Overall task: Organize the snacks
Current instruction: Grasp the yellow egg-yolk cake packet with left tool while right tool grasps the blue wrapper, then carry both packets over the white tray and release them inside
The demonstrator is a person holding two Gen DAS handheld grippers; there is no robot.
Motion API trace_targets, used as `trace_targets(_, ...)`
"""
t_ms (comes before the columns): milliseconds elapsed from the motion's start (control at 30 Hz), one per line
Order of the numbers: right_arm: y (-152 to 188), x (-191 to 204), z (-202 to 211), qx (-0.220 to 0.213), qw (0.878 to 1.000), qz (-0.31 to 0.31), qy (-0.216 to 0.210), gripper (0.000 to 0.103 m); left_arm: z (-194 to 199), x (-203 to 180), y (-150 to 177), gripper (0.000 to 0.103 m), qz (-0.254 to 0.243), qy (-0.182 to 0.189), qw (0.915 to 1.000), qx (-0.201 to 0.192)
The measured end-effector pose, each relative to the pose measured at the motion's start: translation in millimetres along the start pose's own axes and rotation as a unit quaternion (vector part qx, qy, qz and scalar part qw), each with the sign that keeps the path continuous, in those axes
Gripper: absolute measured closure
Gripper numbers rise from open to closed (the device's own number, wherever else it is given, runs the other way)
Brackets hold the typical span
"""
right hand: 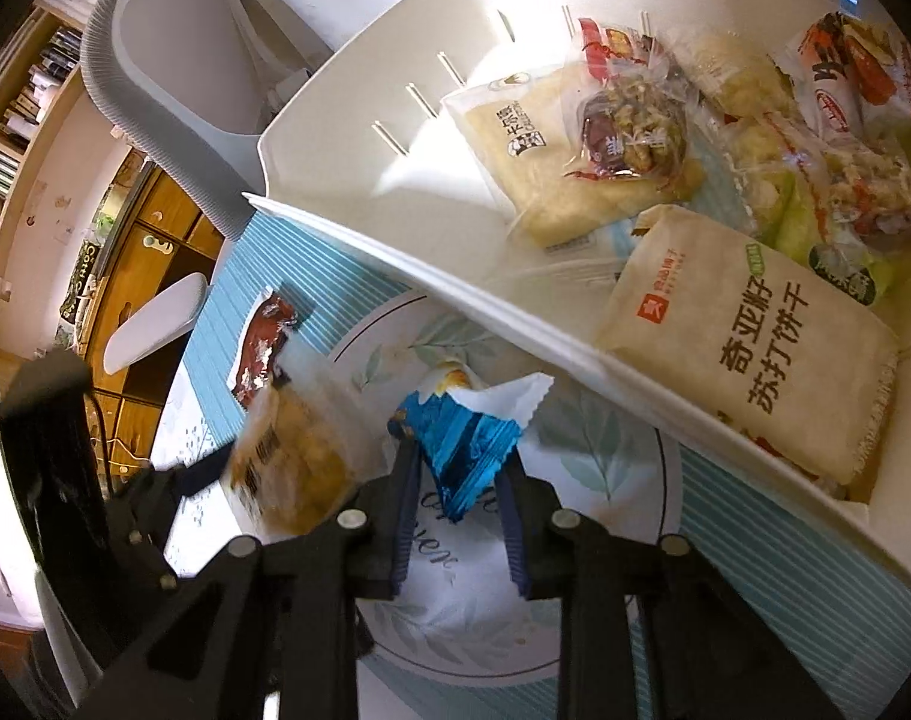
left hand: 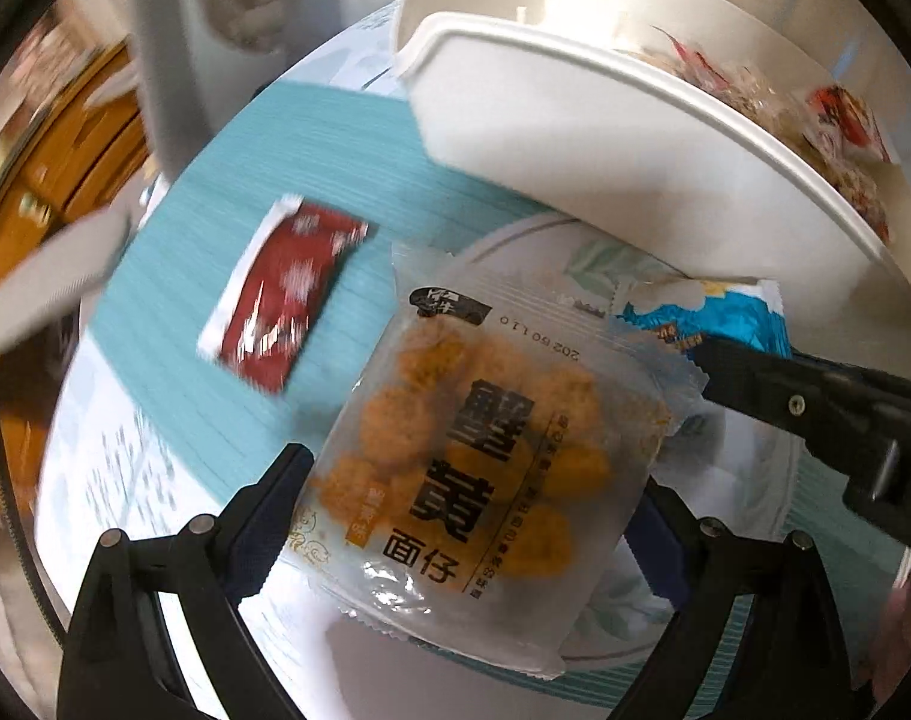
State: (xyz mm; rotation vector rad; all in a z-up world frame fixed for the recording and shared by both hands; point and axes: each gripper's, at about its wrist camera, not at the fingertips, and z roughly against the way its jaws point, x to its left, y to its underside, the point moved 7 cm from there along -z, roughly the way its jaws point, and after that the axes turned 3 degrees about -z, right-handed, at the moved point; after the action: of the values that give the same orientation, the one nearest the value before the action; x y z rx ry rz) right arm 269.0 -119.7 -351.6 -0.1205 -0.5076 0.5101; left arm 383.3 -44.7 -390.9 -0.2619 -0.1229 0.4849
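- The left gripper (left hand: 473, 510) grips the see-through packet of orange crackers (left hand: 473, 456) above the round flowered plate (left hand: 605, 648).
- The right gripper (right hand: 458, 483) pinches the shiny blue packet (right hand: 461, 438) over the plate's middle.
- Both should lift clear of the white plastic bin (right hand: 455, 294) rim before dropping.

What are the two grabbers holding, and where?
The left gripper pinches the clear packet of orange snacks by its side edges. The right gripper pinches the blue packet at its lower end.
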Motion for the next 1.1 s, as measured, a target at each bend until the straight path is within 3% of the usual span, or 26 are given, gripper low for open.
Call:
trace_targets(233, 13, 1, 19, -0.006, 1.0, 0.018, -0.008, 0.08, 21, -8, 43, 0.008, 0.108, -0.002, 0.9942, 0.004)
trace_targets(633, 39, -1, 80, -0.019, 0.997, 0.072, -0.009, 0.081, 80, -49, 120, 0.015, 0.195, -0.015, 0.9806, -0.001)
trace_targets(1100, 53, -12, 144, -0.024, 0.99, 0.135, -0.02, 0.081, 136, -68, 147, 0.017, 0.293, -0.015, 0.9557, -0.028)
